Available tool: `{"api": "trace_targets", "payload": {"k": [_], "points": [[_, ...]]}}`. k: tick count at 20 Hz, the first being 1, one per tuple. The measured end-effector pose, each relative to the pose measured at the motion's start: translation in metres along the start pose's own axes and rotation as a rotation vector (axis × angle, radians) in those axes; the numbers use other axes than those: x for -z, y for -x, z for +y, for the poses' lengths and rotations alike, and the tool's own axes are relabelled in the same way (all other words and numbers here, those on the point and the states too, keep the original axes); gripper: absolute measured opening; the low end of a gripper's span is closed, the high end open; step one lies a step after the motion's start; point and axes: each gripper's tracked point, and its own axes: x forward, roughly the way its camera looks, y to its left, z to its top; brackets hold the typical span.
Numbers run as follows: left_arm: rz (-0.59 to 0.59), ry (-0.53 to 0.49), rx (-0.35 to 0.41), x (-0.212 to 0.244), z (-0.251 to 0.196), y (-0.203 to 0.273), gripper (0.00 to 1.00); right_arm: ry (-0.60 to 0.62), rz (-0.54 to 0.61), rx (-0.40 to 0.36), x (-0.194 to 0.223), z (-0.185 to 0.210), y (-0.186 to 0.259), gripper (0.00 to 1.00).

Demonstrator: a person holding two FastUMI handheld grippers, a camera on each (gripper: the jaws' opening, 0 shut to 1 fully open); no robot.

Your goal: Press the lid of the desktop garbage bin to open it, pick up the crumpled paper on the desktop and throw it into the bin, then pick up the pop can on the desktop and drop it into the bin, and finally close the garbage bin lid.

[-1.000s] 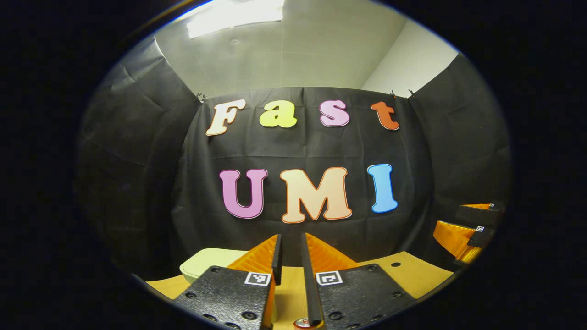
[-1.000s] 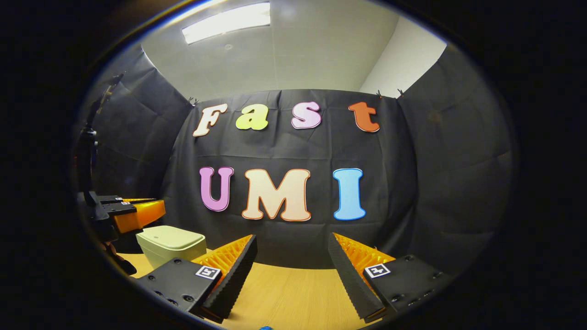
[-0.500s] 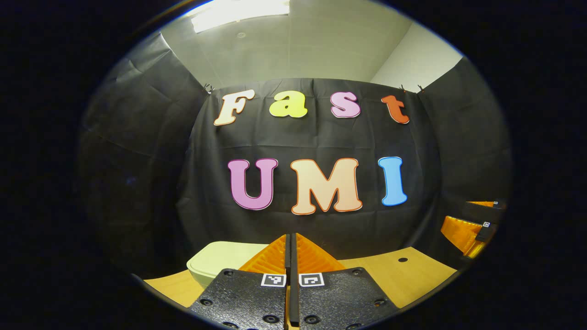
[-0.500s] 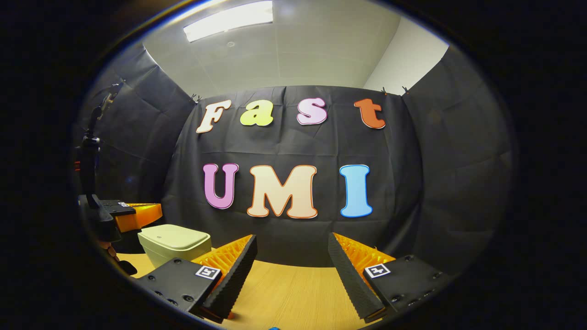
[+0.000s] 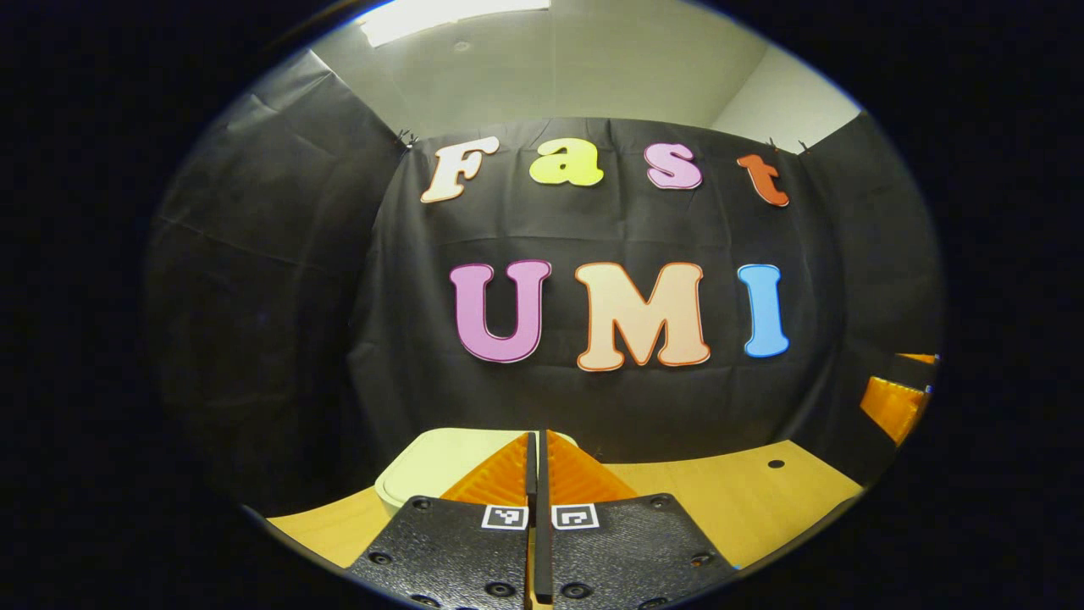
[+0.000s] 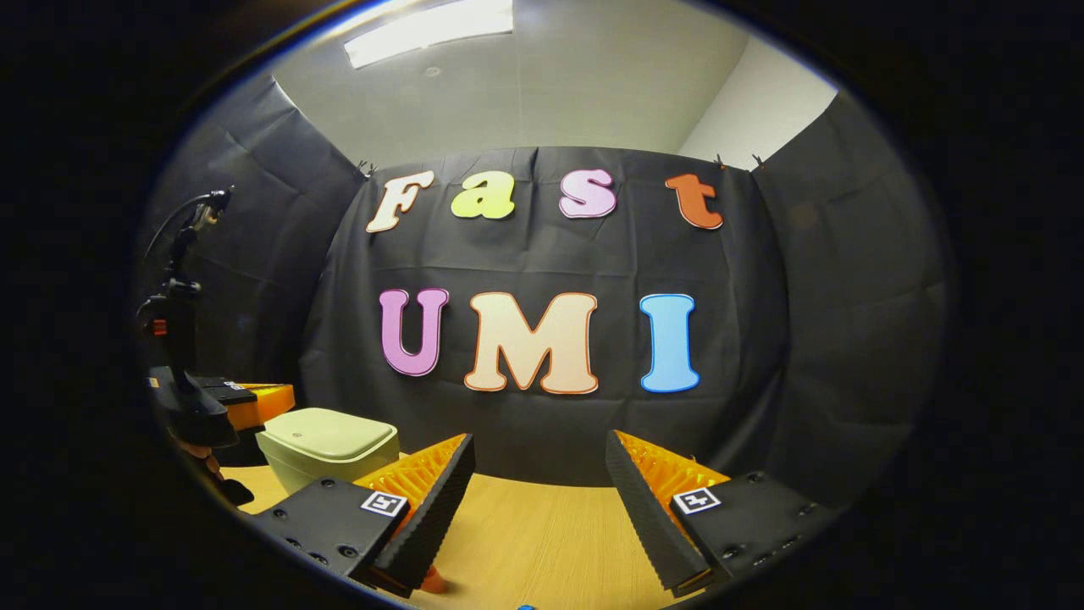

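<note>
Left gripper view: your left gripper (image 5: 537, 474) has its fingers pressed together with nothing between them; the garbage bin (image 5: 423, 470) sits just ahead, slightly left of the tips, lid down. Risk: pressing off-centre could skid the light bin instead of releasing the lid.

Right gripper view: your right gripper (image 6: 539, 500) is wide open and empty. It gives the bin's (image 6: 326, 445) whole lid from the side, which the other view hides.

- A pale cream-green colour is seen on the bin (image 6: 329, 446), lid included.
- A light wood grain is shown by the table (image 6: 542, 542).
- Plain black is seen on the booth cloth (image 5: 254, 280).
- Off-white is shown by the ceiling (image 6: 550, 85).
</note>
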Motion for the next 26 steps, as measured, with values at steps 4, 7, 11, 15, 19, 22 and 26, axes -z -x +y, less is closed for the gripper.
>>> {"api": "trace_targets", "payload": {"k": [4,7,11,15,19,22,26], "points": [[0.053,0.016,-0.019,0.025,0.02,-0.01,0.0,0.012,0.015,0.007,0.005,0.012,-0.003,0.98],[0.089,0.015,-0.03,0.042,0.03,-0.015,0.0,0.019,0.023,0.013,0.007,0.019,-0.004,0.98],[0.134,0.007,-0.029,0.063,0.038,-0.019,0.0,0.023,0.035,0.015,0.011,0.026,-0.006,0.97],[0.131,-0.017,-0.018,0.072,0.037,-0.021,0.0,0.036,0.037,0.009,0.012,0.032,-0.006,0.98],[0.055,0.039,0.0,0.068,0.036,-0.021,0.0,0.033,0.043,-0.013,0.014,0.04,-0.005,0.99],[0.013,0.028,0.009,0.069,0.035,-0.02,0.0,0.027,0.022,-0.029,0.006,0.042,-0.005,0.98],[0.009,0.015,0.006,0.061,0.033,-0.018,0.0,0.021,0.003,-0.036,-0.002,0.033,-0.003,0.99]]}}
